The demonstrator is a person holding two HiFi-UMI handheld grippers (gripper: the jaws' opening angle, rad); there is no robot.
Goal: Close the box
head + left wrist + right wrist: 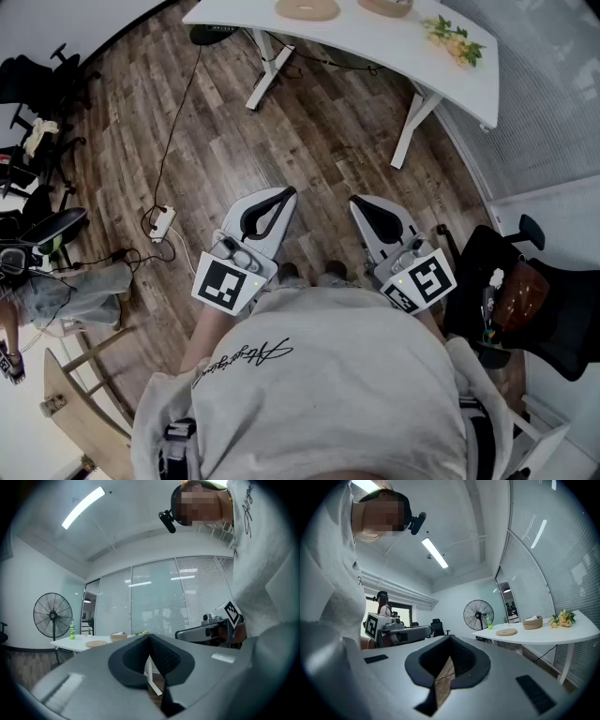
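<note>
No box shows in any view. In the head view both grippers are held close in front of the person's body, pointing level over the wooden floor. The left gripper (pixel 285 193) has its jaws together with nothing between them, and its own view shows the tips (pixel 150 637) meeting. The right gripper (pixel 357 201) is shut and empty too, its tips (pixel 450 637) closed against each other. Each gripper appears in the other's view: the right gripper (pixel 211 628) beside the left, the left gripper (pixel 401 632) beside the right.
A white table (pixel 375 42) stands ahead, bearing a round wooden disc (pixel 307 9), a basket (pixel 386 7) and flowers (pixel 457 39). A power strip (pixel 161 222) and cables lie at left. A black chair (pixel 539 323) is at right, a wooden chair (pixel 84 403) at lower left, a fan (pixel 52 616) behind.
</note>
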